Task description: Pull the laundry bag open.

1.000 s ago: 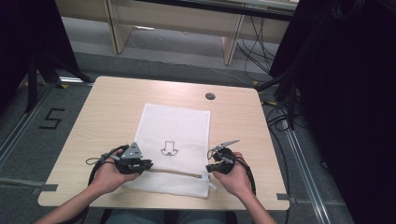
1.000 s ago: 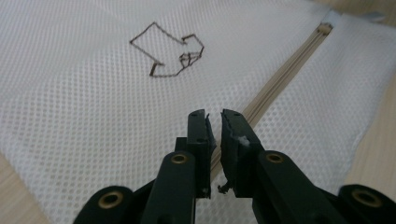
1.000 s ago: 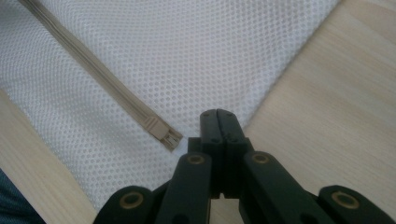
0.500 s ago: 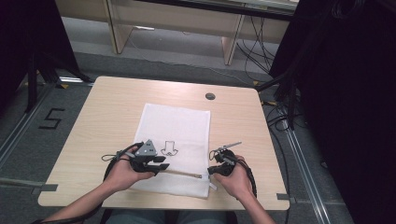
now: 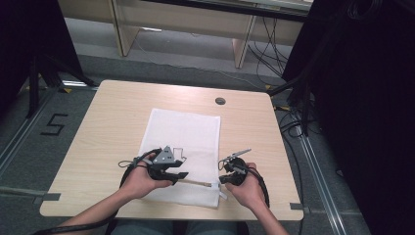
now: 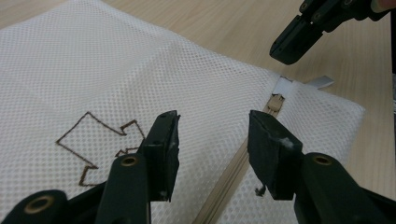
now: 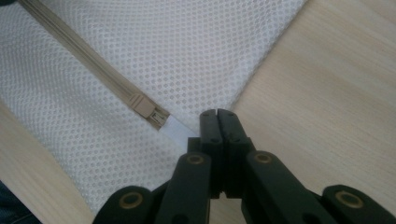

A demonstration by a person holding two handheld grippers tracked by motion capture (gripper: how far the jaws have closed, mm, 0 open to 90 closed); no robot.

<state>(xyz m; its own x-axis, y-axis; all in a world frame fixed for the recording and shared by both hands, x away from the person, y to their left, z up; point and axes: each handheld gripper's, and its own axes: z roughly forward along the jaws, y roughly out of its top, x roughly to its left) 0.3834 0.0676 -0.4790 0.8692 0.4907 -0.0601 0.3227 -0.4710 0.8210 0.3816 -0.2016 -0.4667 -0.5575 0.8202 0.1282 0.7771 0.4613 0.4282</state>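
The white mesh laundry bag lies flat; its beige zipper runs lower centre to upper right between the released left gripper jaws, which have just been opening. The right gripper is clenched on the white end tab.

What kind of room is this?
Probably a lab or workshop for recording handwork. A plain wooden table stands on grey floor with a taped number five, cables trail along the back, and a mesh laundry bag lies ready.
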